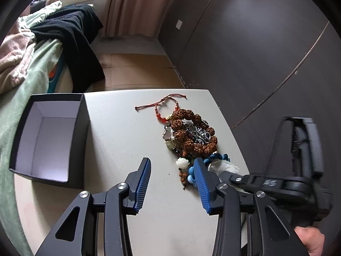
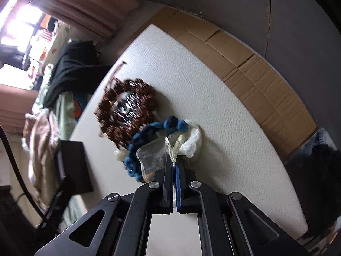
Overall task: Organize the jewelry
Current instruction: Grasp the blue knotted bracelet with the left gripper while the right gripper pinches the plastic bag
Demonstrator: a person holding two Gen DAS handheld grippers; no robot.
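A heap of jewelry [image 1: 191, 132] lies on the white table [image 1: 127, 132]: a brown seed-bead bracelet, a red cord, dark shiny beads, a blue braided cord [image 1: 215, 157] and a white flower bead [image 1: 182, 162]. My left gripper [image 1: 173, 181] is open and empty, just in front of the heap. My right gripper [image 2: 175, 162] is shut on a clear plastic bag [image 2: 185, 143] at the near end of the heap [image 2: 127, 111]; the bag also shows in the left wrist view [image 1: 223, 167]. An open black box [image 1: 51, 136] with a white inside stands empty at the table's left.
A bed with green sheets and a black garment [image 1: 72, 36] lies left of the table. A dark wardrobe wall [image 1: 255, 42] stands to the right. Cardboard [image 2: 245, 64] covers the floor beyond the table's edge.
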